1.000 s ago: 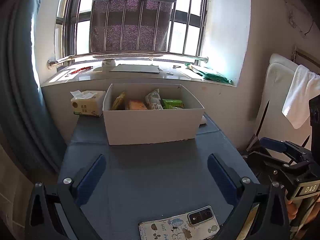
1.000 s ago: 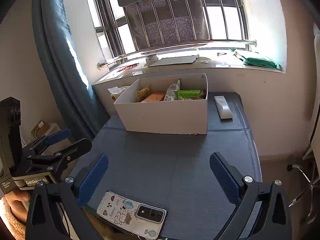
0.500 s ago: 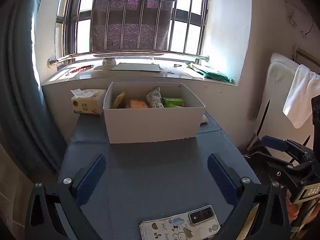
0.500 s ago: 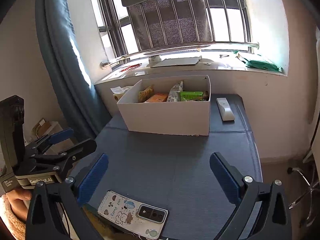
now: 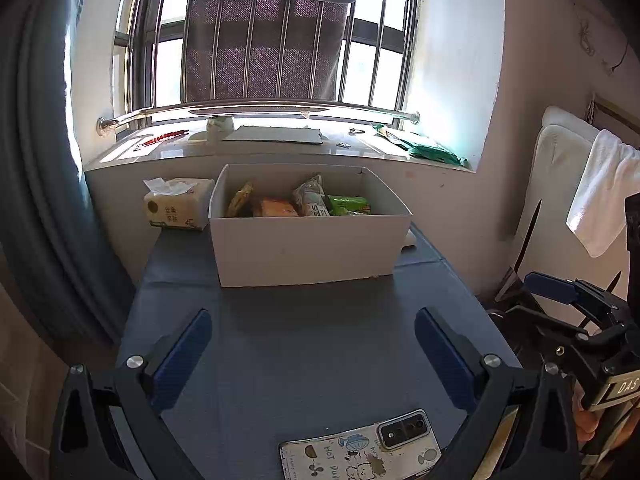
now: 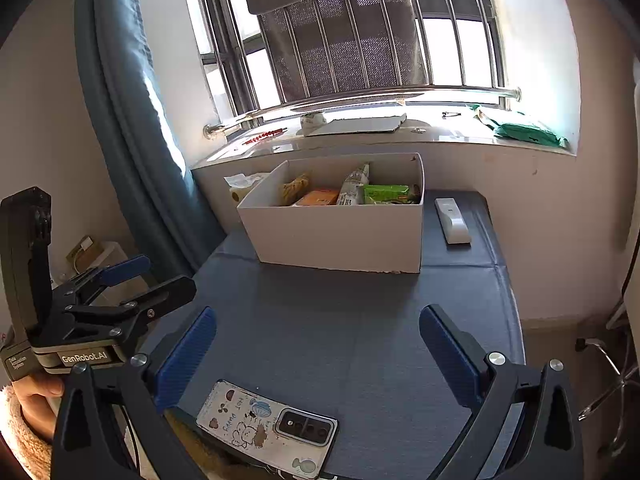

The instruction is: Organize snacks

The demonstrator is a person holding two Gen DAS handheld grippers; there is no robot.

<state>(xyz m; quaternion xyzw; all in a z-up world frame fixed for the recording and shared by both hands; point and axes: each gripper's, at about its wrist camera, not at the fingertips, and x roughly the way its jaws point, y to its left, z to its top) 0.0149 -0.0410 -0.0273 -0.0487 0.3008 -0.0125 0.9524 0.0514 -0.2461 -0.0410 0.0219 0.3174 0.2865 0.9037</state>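
Nearest: smartphone in a white cartoon-printed case [image 5: 360, 446] lying flat at the near edge of the dark blue padded table [image 5: 312, 344]. Left gripper [image 5: 312, 338], blue-padded fingers spread wide, holding nothing, hovering over bare tabletop. Right gripper [image 6: 318, 338] likewise spread wide and empty, phone just below its left finger. Further back, open white rectangular cardboard box [image 5: 308, 248] sits on the table; snack packets inside stand along the far wall: yellow packet [image 5: 240, 200], orange packet [image 5: 278, 208], silvery printed packet [image 5: 312, 196], green packet [image 5: 348, 204]. White remote control [image 6: 452, 220] lies right of the box, tissue pack [image 5: 176, 208] left of it. Farthest: windowsill [image 5: 280, 148] with green bag [image 5: 424, 148].
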